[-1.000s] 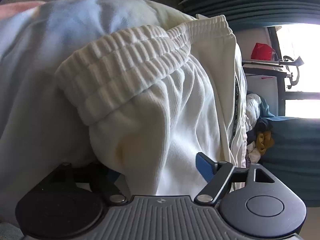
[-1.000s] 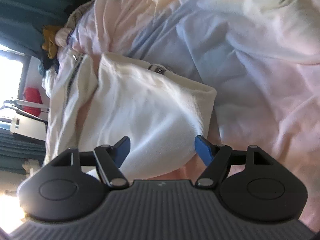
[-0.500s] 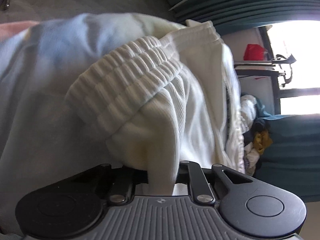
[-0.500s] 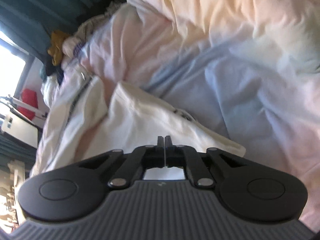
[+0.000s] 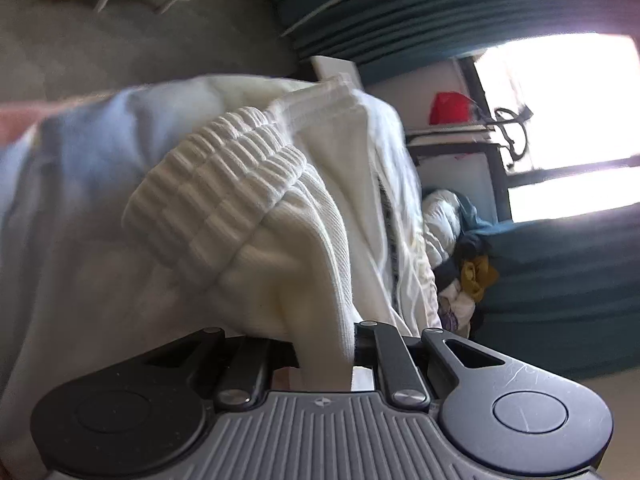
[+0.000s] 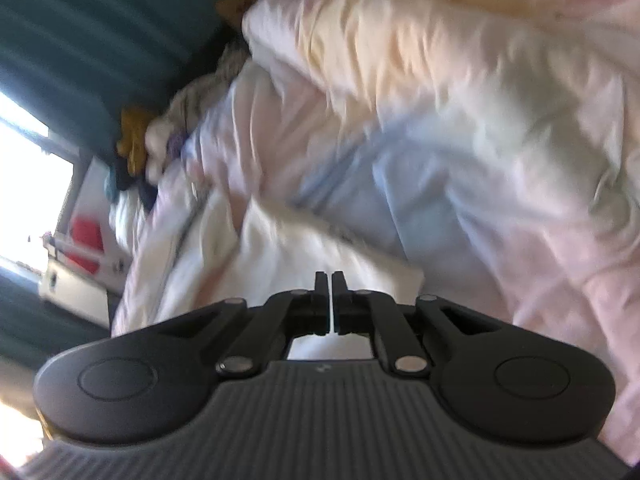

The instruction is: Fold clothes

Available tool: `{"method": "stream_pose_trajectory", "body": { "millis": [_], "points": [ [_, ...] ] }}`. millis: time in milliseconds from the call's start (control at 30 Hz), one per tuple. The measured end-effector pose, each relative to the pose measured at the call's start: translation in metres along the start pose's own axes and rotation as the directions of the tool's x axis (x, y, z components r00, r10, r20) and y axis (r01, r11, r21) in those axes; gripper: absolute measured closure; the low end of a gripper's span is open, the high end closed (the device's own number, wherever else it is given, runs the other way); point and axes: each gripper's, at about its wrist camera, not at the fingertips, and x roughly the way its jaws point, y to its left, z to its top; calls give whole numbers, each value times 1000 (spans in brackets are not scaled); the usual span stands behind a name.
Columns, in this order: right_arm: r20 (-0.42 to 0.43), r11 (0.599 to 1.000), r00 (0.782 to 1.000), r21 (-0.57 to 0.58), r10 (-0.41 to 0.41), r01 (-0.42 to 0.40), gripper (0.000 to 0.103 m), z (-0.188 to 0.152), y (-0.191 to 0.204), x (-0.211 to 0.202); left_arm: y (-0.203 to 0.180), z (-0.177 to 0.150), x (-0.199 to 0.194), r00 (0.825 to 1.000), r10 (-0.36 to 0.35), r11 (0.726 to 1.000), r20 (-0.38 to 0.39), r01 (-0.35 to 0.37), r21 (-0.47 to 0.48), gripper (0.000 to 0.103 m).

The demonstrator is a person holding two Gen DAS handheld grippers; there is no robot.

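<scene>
One white garment (image 5: 304, 216) lay on the bedsheet (image 6: 500, 168), its length running away toward the window. Two grippers: the left gripper (image 5: 325, 354) and right gripper (image 6: 330, 300) each pinched its cloth.

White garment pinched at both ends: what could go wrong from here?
1. The left gripper clamps a thick bunch beside the ribbed waistband; layers may slip free.
2. The right gripper appears shut on only a thin edge of the white garment; it could pull out.
3. The rumpled duvet underneath may lift too.
</scene>
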Motion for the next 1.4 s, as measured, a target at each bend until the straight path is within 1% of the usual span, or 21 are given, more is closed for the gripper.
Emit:
{"method": "stream_pose_trajectory", "body": {
  "millis": [33, 100, 133, 167, 200, 333, 400, 467, 500, 567, 633, 733, 833, 900, 1000, 1067, 1133, 1200, 1300, 1367, 1400],
  "points": [
    [-13, 1000, 1000, 14, -4, 4, 96, -4, -6, 4, 1, 0, 3, 1000, -4, 1000, -1, 4, -5, 90],
    [-35, 998, 999, 42, -39, 40, 89, -13, -15, 13, 3, 1, 8, 1000, -10, 1000, -1, 10, -12, 89],
    [-46, 997, 997, 51, -60, 62, 75, -17, -20, 18, 4, 2, 11, 1000, -13, 1000, -1, 13, -15, 89],
    [-55, 995, 996, 62, -76, 79, 56, -20, -24, 24, 4, 2, 14, 1000, -16, 1000, -1, 16, -18, 89],
    [-62, 994, 995, 71, -76, 80, 52, -23, -28, 31, 5, 3, 17, 1000, -19, 1000, -1, 19, -21, 89],
    [-64, 993, 995, 79, -77, 82, 51, -32, -34, 59, 4, 3, 26, 1000, -26, 999, 3, 26, -19, 89],
    [-1, 995, 998, 86, -55, 55, 57, -32, -32, 65, 5, 3, 29, 999, -29, 999, 14, 29, -22, 89],
    [44, 994, 995, 80, -84, 81, 94, -30, -26, 67, 6, 3, 27, 999, -36, 999, 22, 36, -23, 90],
    [63, 992, 993, 72, -104, 99, 95, -29, -20, 65, 6, 3, 26, 999, -42, 999, 27, 42, -21, 90],
    [130, 993, 986, 69, -103, 94, 98, -25, -9, 52, 1, 4, 17, 997, -67, 998, 41, 67, 4, 91],
    [192, 996, 979, 79, -62, 48, 98, -18, 4, 33, -5, 6, 7, 994, -96, 995, 51, 94, 29, 91],
    [238, 999, 971, 44, -30, 20, 98, -4, 36, 9, -17, 17, -6, 990, -133, 991, 43, 131, 41, 91],
    [264, 1000, 964, -7, -14, 16, 98, 21, 79, 7, -43, 39, -3, 989, -143, 988, 25, 142, 56, 91],
    [283, 999, 959, -46, -14, 29, 98, 42, 118, 20, -66, 56, 7, 990, -141, 988, 20, 140, 67, 91],
    [319, 993, 948, -107, -12, 48, 98, 67, 181, 54, -101, 88, 45, 993, -113, 992, 25, 111, 64, 91],
    [344, 986, 939, -146, -19, 74, 98, 79, 221, 87, -120, 111, 76, 996, -83, 995, 30, 81, 57, 91],
    [365, 979, 931, -181, -22, 94, 98, 91, 256, 132, -135, 135, 116, 999, -35, 998, 37, 33, 51, 91],
    [373, 971, 927, -206, -40, 125, 98, 98, 277, 179, -145, 156, 158, 999, 22, 999, 44, -23, 42, 91],
    [365, 953, 927, -239, -90, 187, 98, 102, 294, 250, -154, 177, 219, 994, 92, 993, 56, -96, 74, 90],
    [357, 938, 926, -263, -124, 227, 98, 102, 302, 295, -154, 186, 246, 992, 112, 989, 57, -117, 94, 89],
    [349, 933, 928, -270, -134, 236, 98, 101, 302, 309, -154, 189, 258, 992, 116, 988, 58, -122, 100, 87]
  ]
}}
